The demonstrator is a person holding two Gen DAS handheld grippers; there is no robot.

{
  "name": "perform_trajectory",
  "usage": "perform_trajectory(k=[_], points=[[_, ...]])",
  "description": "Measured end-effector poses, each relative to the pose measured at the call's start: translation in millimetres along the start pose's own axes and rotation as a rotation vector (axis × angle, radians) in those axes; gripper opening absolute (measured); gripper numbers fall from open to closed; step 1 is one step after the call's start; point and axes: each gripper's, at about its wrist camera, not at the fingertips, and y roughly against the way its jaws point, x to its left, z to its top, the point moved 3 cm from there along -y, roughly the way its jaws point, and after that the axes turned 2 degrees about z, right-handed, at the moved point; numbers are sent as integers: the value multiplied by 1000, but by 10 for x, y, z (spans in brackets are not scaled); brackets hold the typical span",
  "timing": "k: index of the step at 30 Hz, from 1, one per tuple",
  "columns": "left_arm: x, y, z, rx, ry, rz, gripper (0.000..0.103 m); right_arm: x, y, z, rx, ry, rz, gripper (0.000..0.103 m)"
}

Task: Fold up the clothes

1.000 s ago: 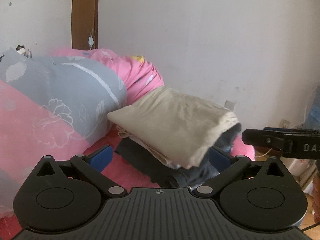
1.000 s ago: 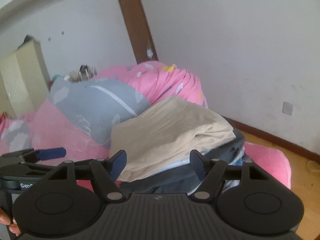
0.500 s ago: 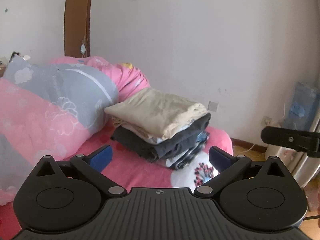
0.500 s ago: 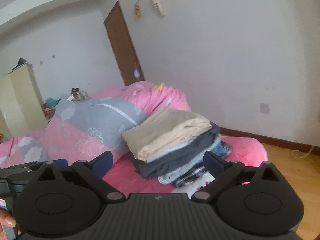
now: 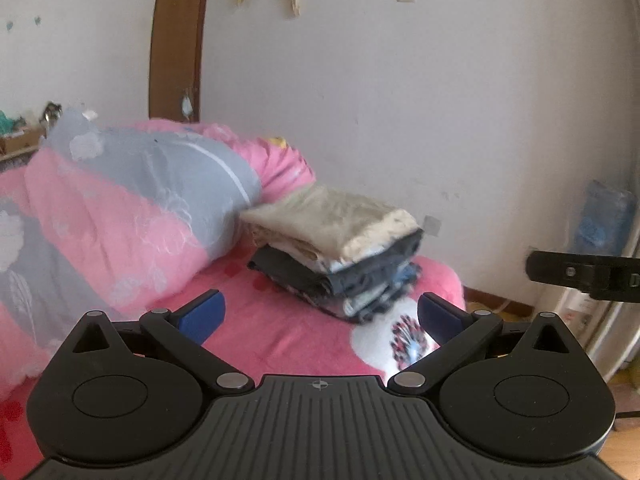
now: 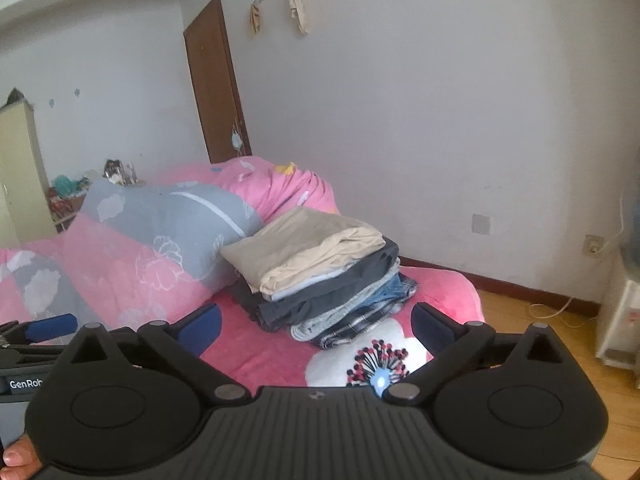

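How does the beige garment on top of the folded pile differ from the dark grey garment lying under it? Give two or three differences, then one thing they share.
The beige garment is pale; the dark grey garment is almost charcoal. The beige garment lies on top with its broad upper face showing, while the dark grey garment shows mostly folded edges. The beige garment's right edge looks loosely rumpled; the dark grey garment's edge runs straighter. Both are folded flat in one pile on the pink bed.

Both wrist views look forward over their own open fingers, from near the bed (image 6: pixel 256 344), sharing the far clothes stack (image 5: pixel 340 256) (image 6: pixel 320 276) and wall (image 6: pixel 440 120).
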Motion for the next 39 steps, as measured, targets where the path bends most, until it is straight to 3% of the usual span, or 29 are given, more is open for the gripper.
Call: perform_trajectory(k=[3,9,18,39], points=[[1,68,-71,9,3,-25,103,107,77,-66,7,28,-13,103],[46,144,-137,7,-12,22,103,281,149,-203,25,59,-30,103],[237,190,-288,46,51,59,103,380,20,-360,101,13,-51,103],[78,142,-294,53,-23,204,103,344,-198,-444,58,10,-131,103]])
